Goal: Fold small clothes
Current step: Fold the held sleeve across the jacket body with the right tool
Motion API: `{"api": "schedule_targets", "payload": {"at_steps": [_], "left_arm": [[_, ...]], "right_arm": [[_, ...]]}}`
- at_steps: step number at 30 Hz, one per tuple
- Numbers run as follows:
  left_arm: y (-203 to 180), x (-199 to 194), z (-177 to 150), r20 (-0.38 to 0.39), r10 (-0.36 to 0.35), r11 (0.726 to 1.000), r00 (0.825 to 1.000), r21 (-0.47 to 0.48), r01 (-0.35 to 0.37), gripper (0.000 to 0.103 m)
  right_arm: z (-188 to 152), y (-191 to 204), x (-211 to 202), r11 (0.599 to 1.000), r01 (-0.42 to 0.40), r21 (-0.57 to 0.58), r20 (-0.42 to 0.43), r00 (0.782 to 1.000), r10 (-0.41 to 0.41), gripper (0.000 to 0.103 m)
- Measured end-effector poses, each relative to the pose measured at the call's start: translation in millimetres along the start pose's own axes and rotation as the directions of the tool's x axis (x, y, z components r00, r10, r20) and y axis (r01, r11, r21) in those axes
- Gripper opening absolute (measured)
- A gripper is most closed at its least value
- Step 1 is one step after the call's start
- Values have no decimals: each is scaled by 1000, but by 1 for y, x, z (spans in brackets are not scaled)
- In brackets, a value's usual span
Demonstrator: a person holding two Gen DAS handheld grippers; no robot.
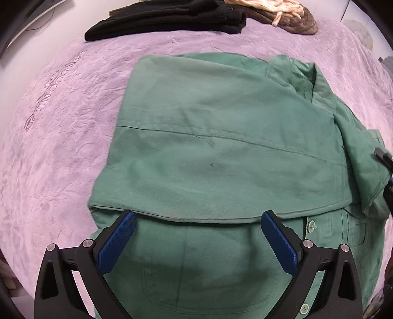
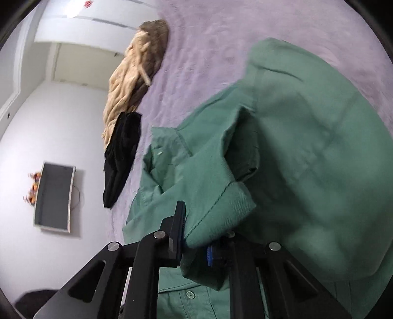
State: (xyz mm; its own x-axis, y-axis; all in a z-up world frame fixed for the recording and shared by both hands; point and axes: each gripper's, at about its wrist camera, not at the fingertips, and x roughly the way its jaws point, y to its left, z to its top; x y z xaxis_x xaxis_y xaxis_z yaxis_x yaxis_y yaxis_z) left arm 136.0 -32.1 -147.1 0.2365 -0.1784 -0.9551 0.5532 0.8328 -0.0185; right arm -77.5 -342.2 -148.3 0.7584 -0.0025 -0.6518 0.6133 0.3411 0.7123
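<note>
The green shirt [image 1: 221, 147] lay on the purple bed cover [image 1: 61, 147], with one half folded over the other. The left gripper [image 1: 196, 235] hung just above the shirt's near edge with its blue fingers [image 1: 118, 243] wide apart and nothing between them. The right gripper [image 2: 196, 235] had the sleeve cuff [image 2: 216, 216] between its fingers, which stood close together, though it was hard to see if they really pinched it. The sleeve could slip out and drop in a heap, because the grip looked light and the cloth was thick and bunched there. A hard pull could also drag the folded half crooked, since nothing was holding it down. The right gripper's far finger was mostly hidden behind the cuff, and that view was blurry. The shirt's bottom edge was cut off in the left view. A black garment [image 1: 167, 22] and a tan and brown one [image 1: 282, 17] lay well apart at the far side of the bed, too scrunched to name.
</note>
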Motion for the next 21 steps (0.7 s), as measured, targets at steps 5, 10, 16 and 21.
{"api": "schedule_targets", "payload": {"at_steps": [5, 10, 16, 21], "left_arm": [[29, -17, 2, 47, 30, 998, 998, -54, -28, 102], [53, -19, 1, 47, 68, 994, 997, -89, -64, 102], [48, -22, -5, 43, 6, 996, 999, -88, -2, 102], [22, -22, 3, 27, -112, 992, 993, -57, 113, 102]], "right_arm": [[-34, 92, 45, 924, -19, -382, -129, 991, -33, 16], [-85, 105, 111, 863, 39, -504, -290, 933, -212, 65], [-95, 73, 72, 916, 5, -402, -319, 936, -146, 78], [-65, 6, -4, 977, 86, -196, -234, 963, -132, 79]]}}
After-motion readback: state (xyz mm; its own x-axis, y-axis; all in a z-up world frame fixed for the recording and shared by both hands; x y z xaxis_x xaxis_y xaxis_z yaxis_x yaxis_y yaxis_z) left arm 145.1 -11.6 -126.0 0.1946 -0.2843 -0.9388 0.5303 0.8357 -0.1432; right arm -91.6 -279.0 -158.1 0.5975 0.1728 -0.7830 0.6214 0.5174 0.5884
